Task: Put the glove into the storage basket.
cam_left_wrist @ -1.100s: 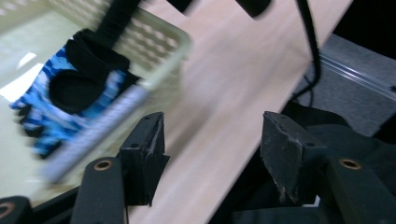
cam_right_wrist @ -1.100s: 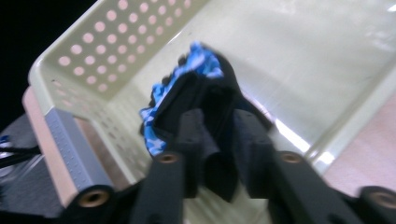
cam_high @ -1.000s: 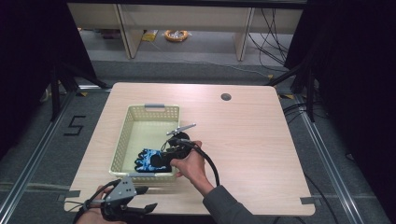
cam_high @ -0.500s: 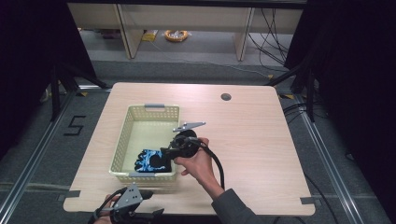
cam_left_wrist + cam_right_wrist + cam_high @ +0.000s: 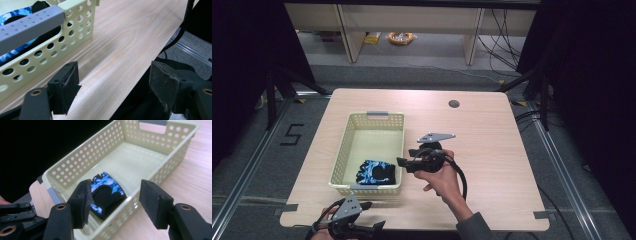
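A: left gripper (image 5: 362, 227) is sitting wide open at the table's (image 5: 492, 150) near edge, holding nothing

B: right gripper (image 5: 404, 162) is gaping empty too, hovering over the basket (image 5: 377, 116) wall; the glove (image 5: 374, 172) is lying inside, so dipping in might be snagging that wall

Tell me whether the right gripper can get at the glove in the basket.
Probably yes: the right gripper is open just over the basket rim, and the blue-and-black glove lies uncovered below it.

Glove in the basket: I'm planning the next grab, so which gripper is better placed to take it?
Right. The right gripper hangs open at the basket rim, above the glove; the left gripper sits open at the table's near edge, outside the basket.
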Motion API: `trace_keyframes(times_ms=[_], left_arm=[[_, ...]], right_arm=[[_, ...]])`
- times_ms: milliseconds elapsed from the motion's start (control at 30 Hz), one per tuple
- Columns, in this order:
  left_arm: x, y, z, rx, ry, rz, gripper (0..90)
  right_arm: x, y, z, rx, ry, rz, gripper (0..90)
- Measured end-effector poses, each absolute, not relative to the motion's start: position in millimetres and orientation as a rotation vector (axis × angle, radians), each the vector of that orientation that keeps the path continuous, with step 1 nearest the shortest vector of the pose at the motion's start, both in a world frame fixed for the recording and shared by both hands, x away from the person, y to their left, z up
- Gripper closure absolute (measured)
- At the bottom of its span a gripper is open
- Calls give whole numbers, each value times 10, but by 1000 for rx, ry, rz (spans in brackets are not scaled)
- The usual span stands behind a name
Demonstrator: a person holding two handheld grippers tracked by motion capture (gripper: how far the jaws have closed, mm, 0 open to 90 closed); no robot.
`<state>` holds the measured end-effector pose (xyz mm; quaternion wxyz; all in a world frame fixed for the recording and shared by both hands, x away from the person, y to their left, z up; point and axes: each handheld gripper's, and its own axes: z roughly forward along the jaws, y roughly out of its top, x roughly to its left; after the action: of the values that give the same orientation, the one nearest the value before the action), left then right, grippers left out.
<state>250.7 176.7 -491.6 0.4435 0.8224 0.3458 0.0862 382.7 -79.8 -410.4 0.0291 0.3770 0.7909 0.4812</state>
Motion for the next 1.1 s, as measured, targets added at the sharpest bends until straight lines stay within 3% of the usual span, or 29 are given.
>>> trace_keyframes(times_ms=[533, 1100], left_arm=[[2542, 1843, -4901, 2020, 856, 237, 238], [2579, 1848, -4922, 2021, 873, 238, 232]], right_arm=[[3636, -1426, -4173, 1216, 2341, 1497, 411], [3528, -1517, -4287, 1208, 2377, 1431, 321]])
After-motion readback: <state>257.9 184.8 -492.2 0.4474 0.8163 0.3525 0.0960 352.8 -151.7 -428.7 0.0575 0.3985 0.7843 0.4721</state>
